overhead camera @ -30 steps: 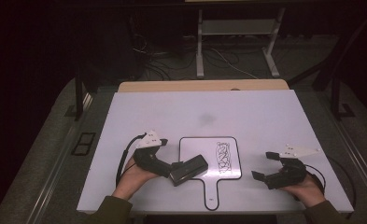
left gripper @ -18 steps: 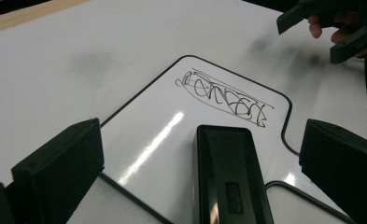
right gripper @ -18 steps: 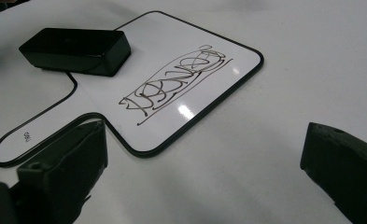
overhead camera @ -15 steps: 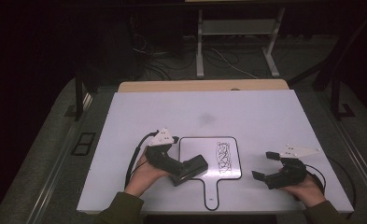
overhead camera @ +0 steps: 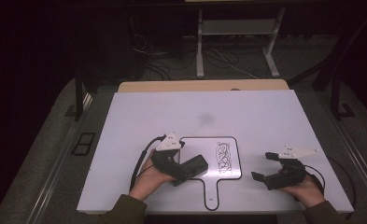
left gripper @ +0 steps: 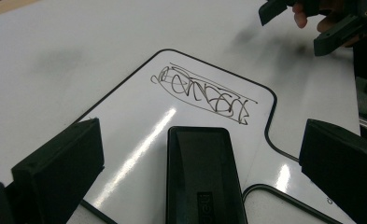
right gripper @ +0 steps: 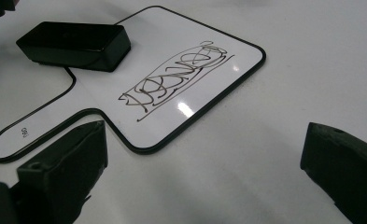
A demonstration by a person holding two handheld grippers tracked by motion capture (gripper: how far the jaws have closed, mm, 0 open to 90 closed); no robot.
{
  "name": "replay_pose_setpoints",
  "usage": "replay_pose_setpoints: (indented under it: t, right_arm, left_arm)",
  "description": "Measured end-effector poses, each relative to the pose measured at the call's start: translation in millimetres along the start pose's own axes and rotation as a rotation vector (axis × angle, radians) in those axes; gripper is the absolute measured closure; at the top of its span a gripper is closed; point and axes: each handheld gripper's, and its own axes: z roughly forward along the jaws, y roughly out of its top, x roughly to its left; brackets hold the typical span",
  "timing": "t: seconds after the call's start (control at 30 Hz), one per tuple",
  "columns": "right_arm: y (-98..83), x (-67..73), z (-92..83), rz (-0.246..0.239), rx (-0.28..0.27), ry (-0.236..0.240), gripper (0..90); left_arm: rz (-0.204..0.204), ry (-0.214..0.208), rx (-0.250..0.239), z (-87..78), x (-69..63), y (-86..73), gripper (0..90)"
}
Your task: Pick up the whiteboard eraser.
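A small paddle-shaped whiteboard (overhead camera: 202, 148) lies on the white table near the front edge, with a dark scribble (overhead camera: 224, 156) on its right half. A black eraser (overhead camera: 197, 164) rests on the board's left part. My left gripper (overhead camera: 183, 171) is open, with one jaw on either side of the eraser (left gripper: 202, 172) and apart from it. The scribble (left gripper: 202, 93) lies just beyond the eraser. My right gripper (overhead camera: 264, 167) stands open to the right of the board, nothing between its jaws. In the right gripper view (right gripper: 204, 140) the scribble (right gripper: 176, 79), the eraser (right gripper: 74, 42) and the board's handle (right gripper: 31, 130) lie ahead.
The white tabletop (overhead camera: 195, 112) stretches bare behind the board. A wooden strip (overhead camera: 200, 85) runs along its far edge. Beyond it are floor cables and a white stand (overhead camera: 237, 42). The right gripper (left gripper: 302, 25) appears at the top right of the left gripper view.
My left hand and gripper have shifted right, closer around the eraser. The eraser, the board and the right gripper have stayed put.
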Motion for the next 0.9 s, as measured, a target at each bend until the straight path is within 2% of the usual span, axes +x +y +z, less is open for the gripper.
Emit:
replay_pose_setpoints:
  t: [0.43, 0.67, 0.9]
  right_arm:
    - [-0.2, 0.0, 0.4, -0.005, 0.004, -0.001, 0.0]
    - [-0.4, 0.2, 0.8, -0.003, 0.005, -0.001, 0.0]
    - [-0.8, 0.0, 1.4, -0.004, 0.007, -0.003, 0.0]
  left_arm:
    - [0.015, 0.006, 0.059, 6.2, -3.7, -7.3, 0.0]
    - [0.022, 0.012, 0.095, 9.1, -3.7, -9.8, 5.2]
    - [0.005, 0.016, 0.132, 11.8, -2.9, -11.7, 14.0]
